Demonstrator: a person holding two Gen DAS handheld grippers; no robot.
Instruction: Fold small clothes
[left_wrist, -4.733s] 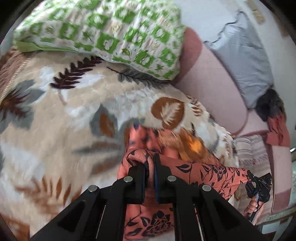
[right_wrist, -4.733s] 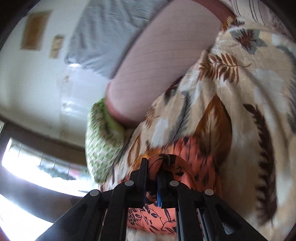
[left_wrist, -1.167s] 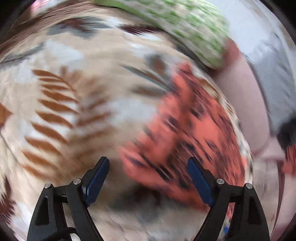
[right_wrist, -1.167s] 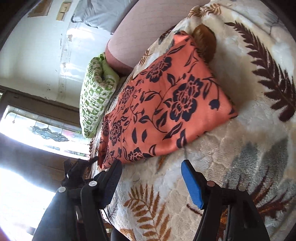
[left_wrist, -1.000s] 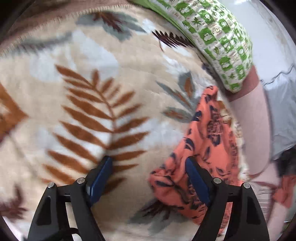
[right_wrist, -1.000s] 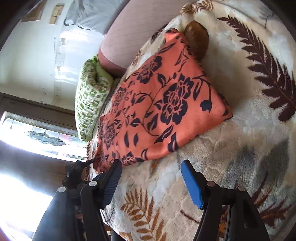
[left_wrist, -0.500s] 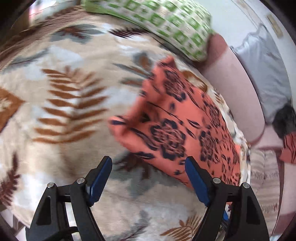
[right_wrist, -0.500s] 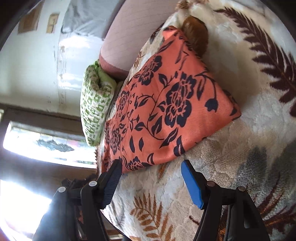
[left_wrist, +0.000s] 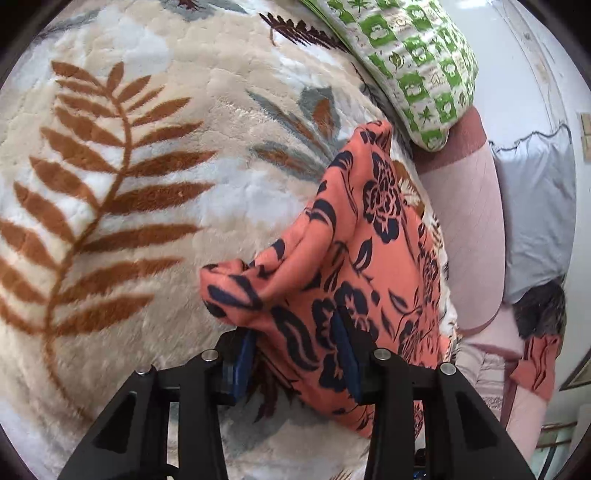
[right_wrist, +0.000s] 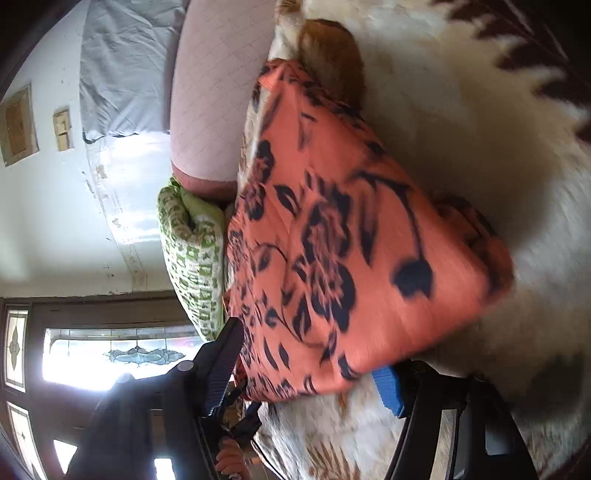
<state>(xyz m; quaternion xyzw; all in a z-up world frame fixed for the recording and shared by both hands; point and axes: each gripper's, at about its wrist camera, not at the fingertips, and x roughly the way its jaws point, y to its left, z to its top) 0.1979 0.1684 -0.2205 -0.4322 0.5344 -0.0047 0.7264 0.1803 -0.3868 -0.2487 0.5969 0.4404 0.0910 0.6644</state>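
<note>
The orange floral garment, partly folded, lies on the leaf-patterned blanket of the bed, near the green checked pillow. The left tool has just been closing and now pinches a raised near corner of the cloth, while the right tool stands unclenched, its jaws straddling the opposite edge without pressing. The fabric looks light, limp and slightly slippery, so it is best gripped at corners or along the doubled edge, through all layers.

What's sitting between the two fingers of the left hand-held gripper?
A bunched corner of the orange floral cloth, shown in the left wrist view. The left hand-held gripper has just been closing around it.
</note>
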